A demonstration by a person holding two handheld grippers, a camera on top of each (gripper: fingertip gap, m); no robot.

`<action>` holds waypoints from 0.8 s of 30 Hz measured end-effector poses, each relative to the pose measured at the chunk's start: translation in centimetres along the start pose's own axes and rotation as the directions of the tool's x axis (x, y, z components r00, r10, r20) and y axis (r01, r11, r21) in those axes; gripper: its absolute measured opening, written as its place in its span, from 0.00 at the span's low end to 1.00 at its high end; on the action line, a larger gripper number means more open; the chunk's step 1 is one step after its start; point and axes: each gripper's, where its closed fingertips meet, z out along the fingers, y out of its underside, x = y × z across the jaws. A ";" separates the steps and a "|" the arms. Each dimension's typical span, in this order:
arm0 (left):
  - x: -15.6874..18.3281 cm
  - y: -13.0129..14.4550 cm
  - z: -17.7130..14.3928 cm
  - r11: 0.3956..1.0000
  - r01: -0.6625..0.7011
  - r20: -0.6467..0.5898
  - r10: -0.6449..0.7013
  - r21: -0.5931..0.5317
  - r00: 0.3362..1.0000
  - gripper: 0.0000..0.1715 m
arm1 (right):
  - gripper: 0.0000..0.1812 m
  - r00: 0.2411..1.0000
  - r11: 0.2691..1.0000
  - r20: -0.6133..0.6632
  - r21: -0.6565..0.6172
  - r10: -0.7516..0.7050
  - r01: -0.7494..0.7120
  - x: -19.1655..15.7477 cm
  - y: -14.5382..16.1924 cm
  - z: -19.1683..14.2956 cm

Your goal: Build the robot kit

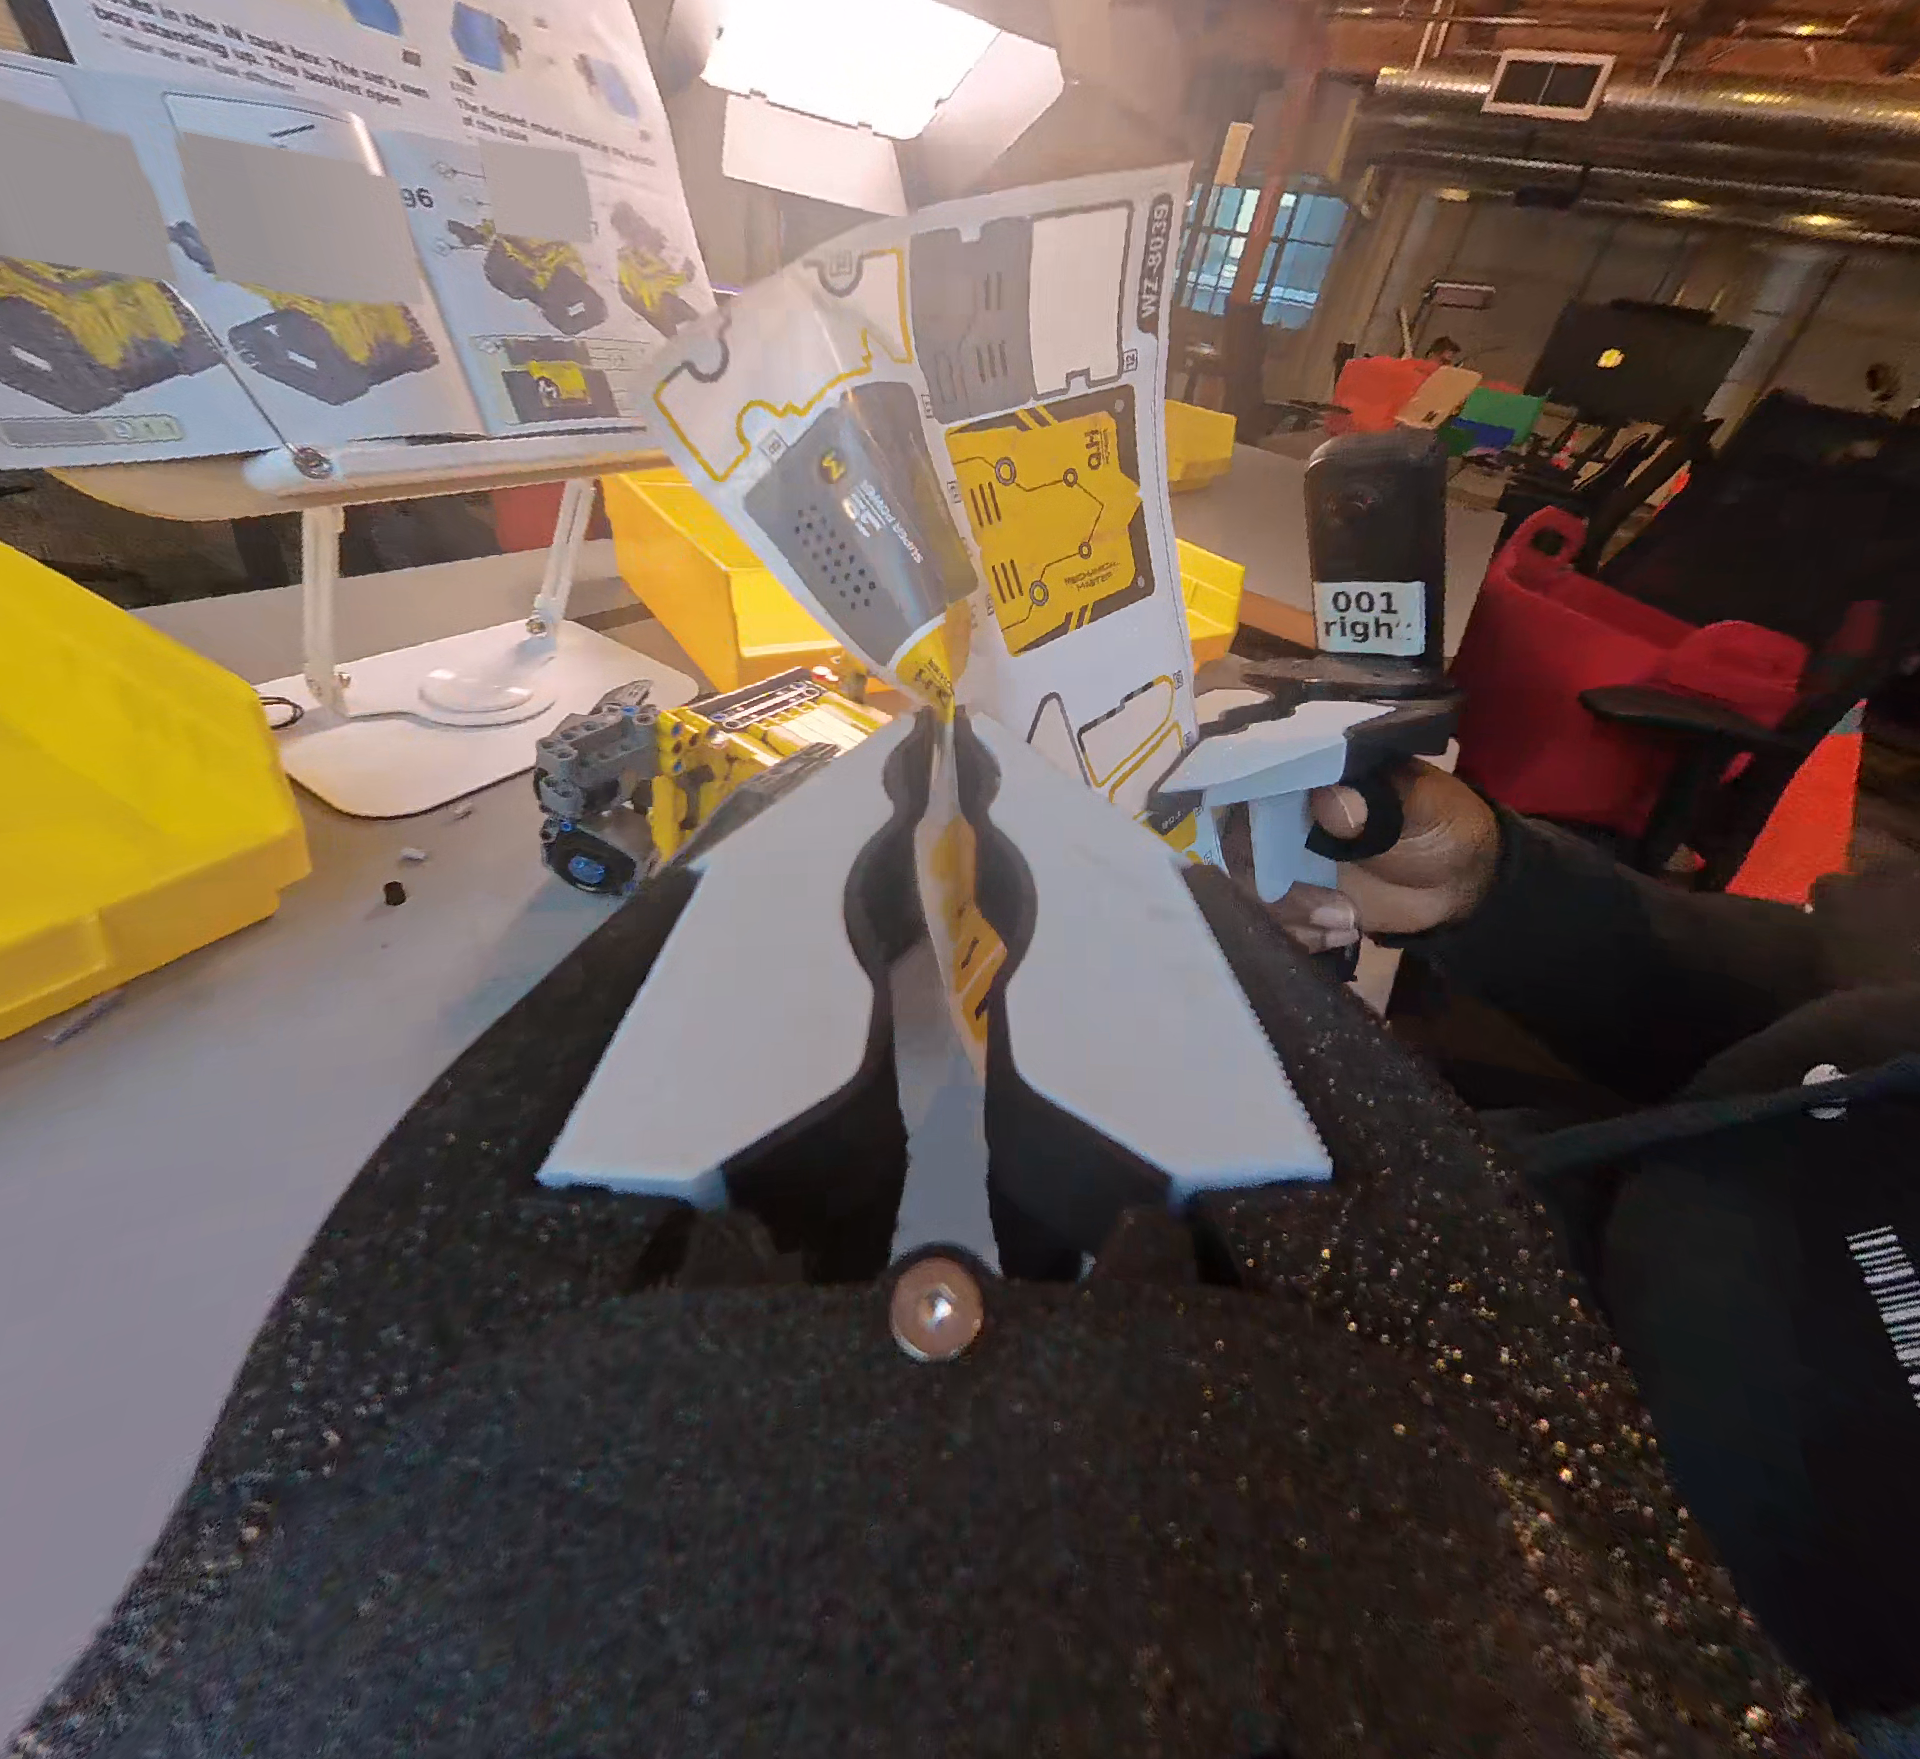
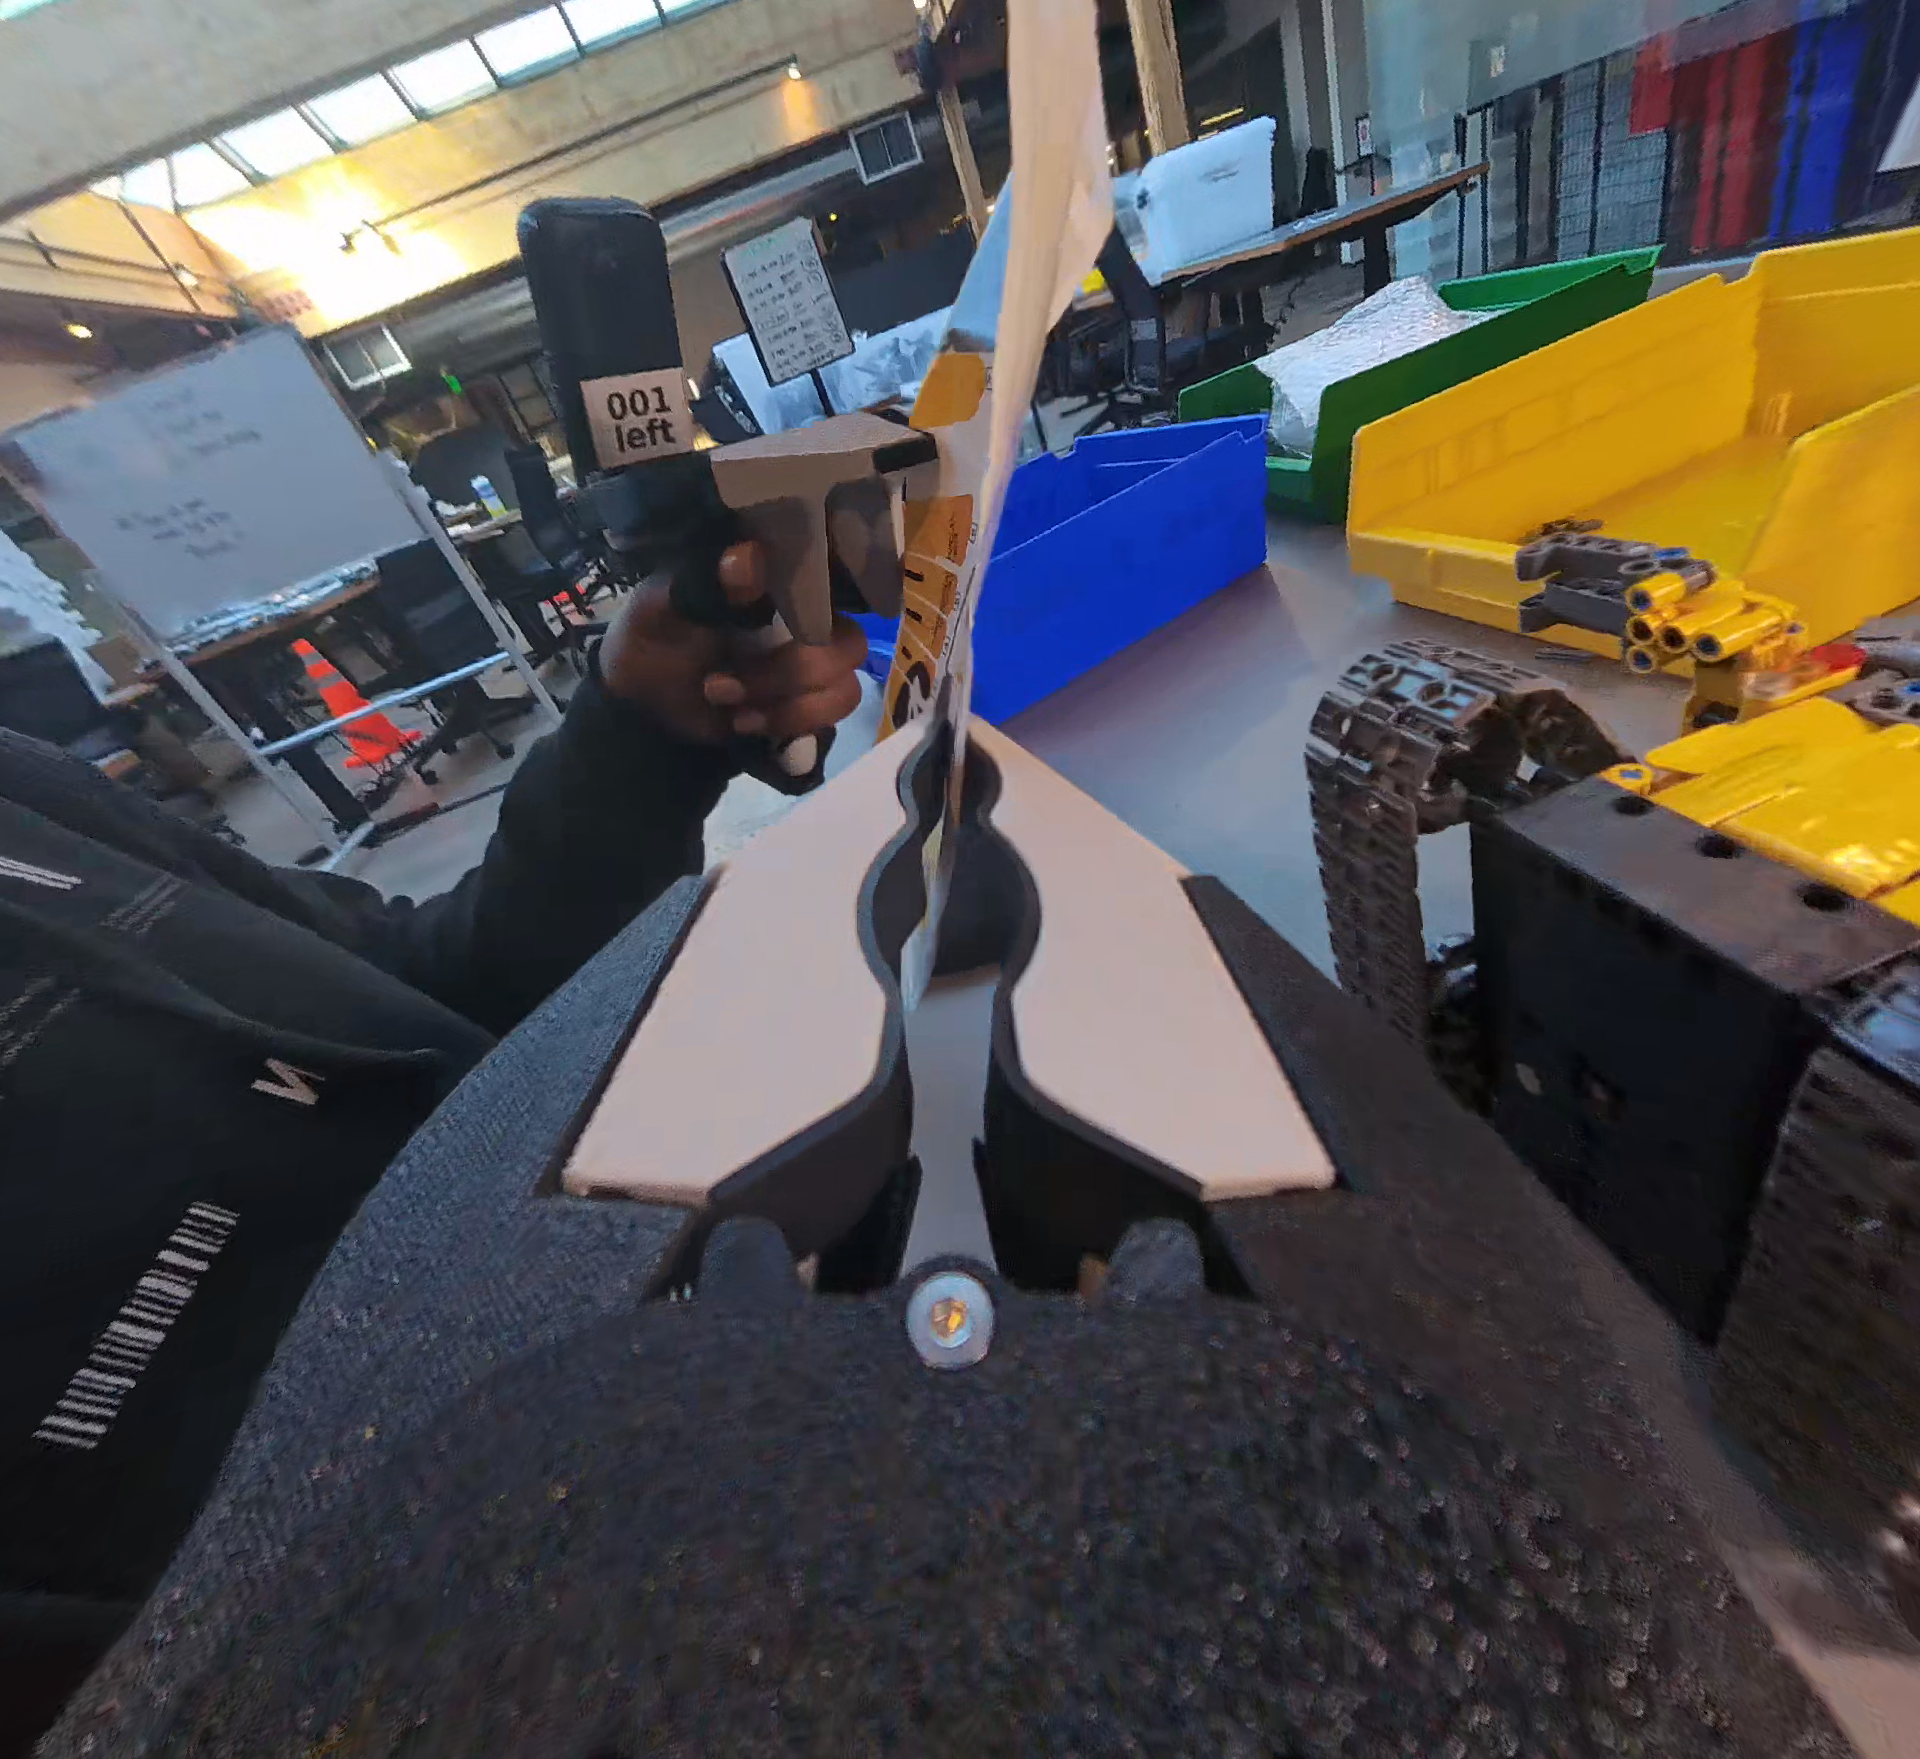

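A sticker sheet [image 1: 1049, 473] with yellow and dark grey stickers is held up in the air, bent into a curl, between both grippers. My left gripper [image 1: 940, 722] is shut on the sheet's lower curled edge. It also shows in the right wrist view [image 2: 920, 462], pinching the sheet. My right gripper [image 2: 951, 743] is shut on another edge of the same sheet [image 2: 1044, 151]. It also shows in the left wrist view [image 1: 1169, 790], at the sheet's lower right corner. A yellow and black tracked brick model [image 1: 665, 774] stands on the grey table just behind, and appears at the right [image 2: 1662, 888].
An instruction booklet [image 1: 312, 255] stands open on a white stand [image 1: 416, 722]. Yellow bins [image 1: 104, 774] [image 2: 1662, 462], a blue bin [image 2: 1122, 556] and a green bin [image 2: 1455, 359] are on the table. A lamp [image 1: 883, 16] shines above. Small loose parts [image 1: 395, 888] lie on the table. The left gripper's tips are roughly 8 cm from the right gripper's.
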 end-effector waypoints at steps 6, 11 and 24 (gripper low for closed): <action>2.4 -0.1 -1.7 0.986 0.138 -0.180 -0.120 0.094 0.976 0.29 | 0.00 0.975 0.965 0.084 0.148 0.206 -0.217 -0.5 -3.1 -2.8; 5.7 1.6 -0.1 0.974 0.224 -0.353 -0.196 0.039 0.915 0.22 | 0.00 0.922 0.897 0.222 0.244 0.317 -0.367 -1.0 -5.6 -3.5; 6.8 1.2 0.0 0.965 0.234 -0.349 -0.179 0.122 0.920 0.00 | 0.17 0.970 0.945 -0.080 0.259 0.228 -0.201 3.7 -2.7 -5.5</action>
